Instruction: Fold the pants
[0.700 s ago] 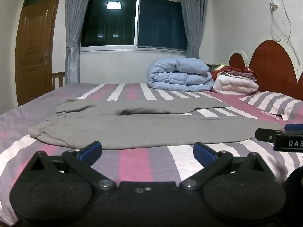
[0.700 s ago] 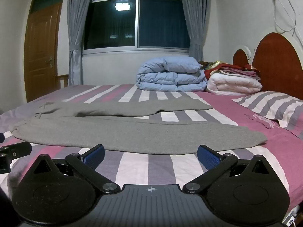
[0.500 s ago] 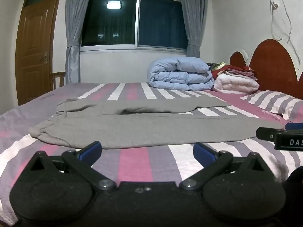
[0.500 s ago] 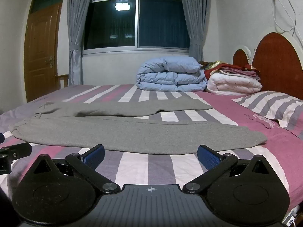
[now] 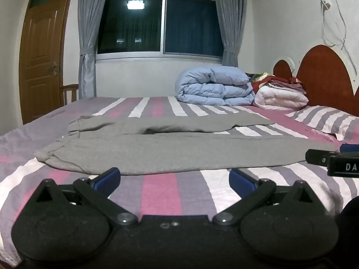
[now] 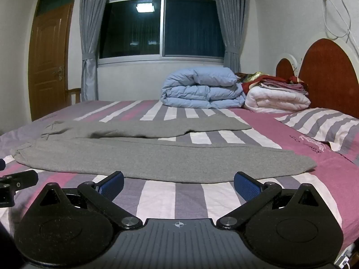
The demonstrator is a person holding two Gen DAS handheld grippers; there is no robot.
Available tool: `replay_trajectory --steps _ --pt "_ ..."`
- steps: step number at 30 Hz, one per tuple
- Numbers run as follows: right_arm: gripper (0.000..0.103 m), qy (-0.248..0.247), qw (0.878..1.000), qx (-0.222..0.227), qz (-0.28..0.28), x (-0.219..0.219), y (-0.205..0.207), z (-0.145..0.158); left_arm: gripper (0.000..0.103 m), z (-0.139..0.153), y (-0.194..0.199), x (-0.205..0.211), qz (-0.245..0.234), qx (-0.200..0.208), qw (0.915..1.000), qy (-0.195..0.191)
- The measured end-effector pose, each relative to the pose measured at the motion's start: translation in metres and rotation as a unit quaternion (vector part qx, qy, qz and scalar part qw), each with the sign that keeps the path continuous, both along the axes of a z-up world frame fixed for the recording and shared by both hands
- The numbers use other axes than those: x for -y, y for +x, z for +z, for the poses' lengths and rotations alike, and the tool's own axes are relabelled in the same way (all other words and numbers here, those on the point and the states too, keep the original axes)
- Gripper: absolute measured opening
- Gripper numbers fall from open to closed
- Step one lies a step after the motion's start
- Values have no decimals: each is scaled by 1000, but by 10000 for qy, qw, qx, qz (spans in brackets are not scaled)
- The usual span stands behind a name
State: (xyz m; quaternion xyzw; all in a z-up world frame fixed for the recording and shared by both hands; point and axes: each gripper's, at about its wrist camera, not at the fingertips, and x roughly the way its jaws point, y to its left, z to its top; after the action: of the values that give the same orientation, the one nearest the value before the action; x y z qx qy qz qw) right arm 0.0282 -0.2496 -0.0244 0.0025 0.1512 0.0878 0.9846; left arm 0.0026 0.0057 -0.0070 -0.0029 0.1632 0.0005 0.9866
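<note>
So both grippers were just parked at the near side of the bed, jaws spread as wide as they go and nothing between them. The left gripper [image 5: 174, 177] sat just short of the near hem of the grey pants [image 5: 170, 154], toward the waistband end, and the right gripper [image 6: 178, 182] sat by the same hem further along, closer to the leg cuff. Neither one touched the cloth.

The pants were laid out flat across the striped bedsheet [image 6: 157, 199], waist off to the left, legs running right. The near leg lay fairly smooth, the far leg [image 6: 143, 127] was split away from it with a strip of sheet showing between.

What I'd worry about: the fabric looked thin and soft, so a pinch along that hem could easily scoop up the sheet too, and then the whole fold drags the bedding. Also if one side grabbed only the top layer, the leg would probably peel open instead of folding. And with two grips far apart, uneven lifting would likely skew the crease.

Room-wise it looked decent. Plenty of bare sheet in front of the hem and beyond the far leg. The blue quilt [image 6: 202, 89] and the white blanket stack [image 6: 278, 100] sat well back, and the pillow [image 6: 320, 125] was off right, near the cuff end, so that side was tightest.
</note>
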Motion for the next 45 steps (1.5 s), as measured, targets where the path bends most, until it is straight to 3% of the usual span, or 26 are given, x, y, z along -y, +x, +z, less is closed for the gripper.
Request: replay_trajectory --steps 45 --pt "103 -6 10000 -15 -1 -1 1 -3 97 -2 3 1 46 -17 10000 23"
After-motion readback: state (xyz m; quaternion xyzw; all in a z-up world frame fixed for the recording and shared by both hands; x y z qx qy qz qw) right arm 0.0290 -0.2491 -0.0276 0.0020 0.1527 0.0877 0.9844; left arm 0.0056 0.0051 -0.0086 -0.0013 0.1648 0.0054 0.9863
